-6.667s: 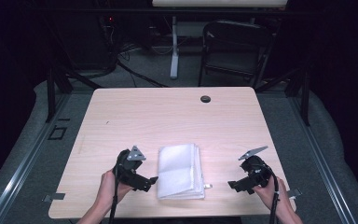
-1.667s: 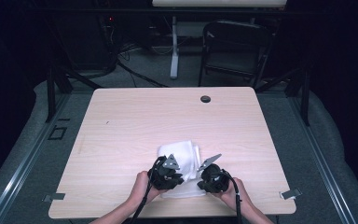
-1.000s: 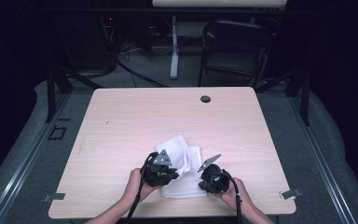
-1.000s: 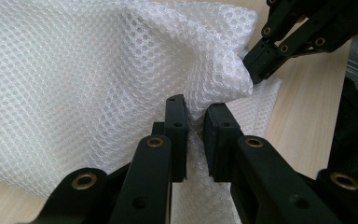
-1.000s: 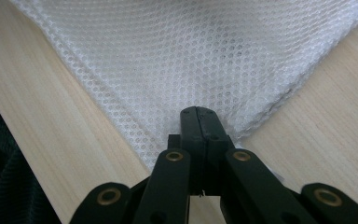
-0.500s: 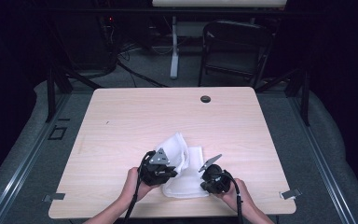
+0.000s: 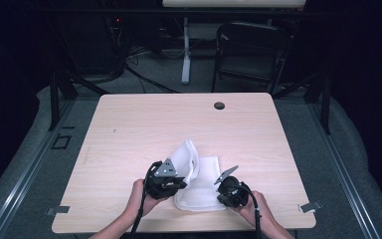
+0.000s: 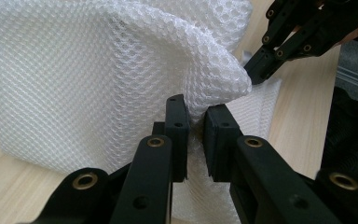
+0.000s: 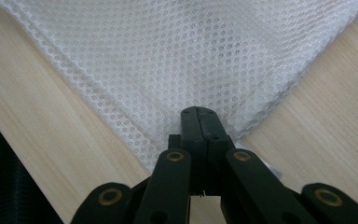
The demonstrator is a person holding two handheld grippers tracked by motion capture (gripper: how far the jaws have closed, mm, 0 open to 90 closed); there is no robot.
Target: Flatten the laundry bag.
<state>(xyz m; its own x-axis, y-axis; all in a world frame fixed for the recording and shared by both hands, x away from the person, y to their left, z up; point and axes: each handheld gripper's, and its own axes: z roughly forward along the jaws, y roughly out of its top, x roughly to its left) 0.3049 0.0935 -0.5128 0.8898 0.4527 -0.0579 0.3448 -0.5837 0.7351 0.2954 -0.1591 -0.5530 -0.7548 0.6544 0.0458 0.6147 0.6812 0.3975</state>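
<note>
One white mesh cloth (image 7: 199, 179) is lying on one wooden table (image 7: 129, 129). Two grippers are working at it, the left gripper (image 7: 171, 180) and the right gripper (image 7: 225, 191), each showing two black jaws. Two hands are holding them. One dark round hole (image 7: 219, 105) is sitting in the tabletop, and one chair (image 7: 251, 55) is standing beyond.

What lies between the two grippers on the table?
In the high view, the white mesh cloth spans the stretch between the left gripper and the right gripper; each is pinching it, the left one lifting a fold.
</note>
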